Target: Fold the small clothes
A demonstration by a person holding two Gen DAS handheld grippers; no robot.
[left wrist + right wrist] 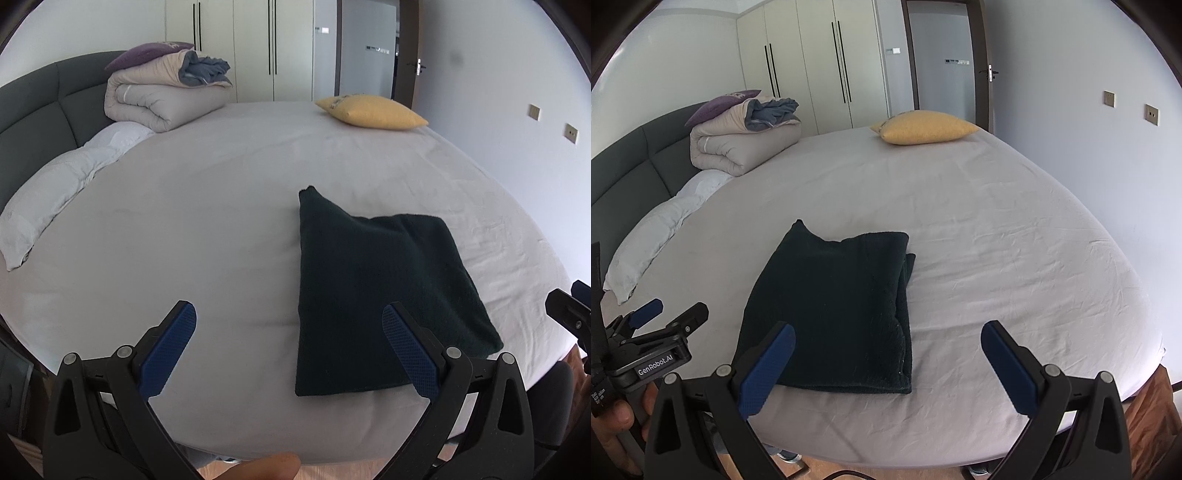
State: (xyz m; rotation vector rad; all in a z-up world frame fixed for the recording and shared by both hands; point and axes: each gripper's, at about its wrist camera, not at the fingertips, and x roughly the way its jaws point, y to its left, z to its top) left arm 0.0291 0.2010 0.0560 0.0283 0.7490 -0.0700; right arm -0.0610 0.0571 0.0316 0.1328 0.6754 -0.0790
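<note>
A dark green garment [376, 291] lies folded into a flat rectangle on the grey bed sheet [207, 221], near the bed's front edge; one corner at the back sticks up. It shows too in the right wrist view, the garment [834, 306] with its layered edges on the right side. My left gripper [288, 321] is open above the sheet, its right finger over the garment's near corner. My right gripper [888, 343] is open, held above the garment's near right edge, nothing between its fingers. The left gripper [670, 314] also appears at the left of the right wrist view.
A rolled beige duvet [159, 96] with a purple cushion and blue cloth sits at the back left by the dark headboard. A yellow pillow [373, 112] lies at the far edge. A white pillow [62, 192] is on the left. Wardrobes and a door stand behind.
</note>
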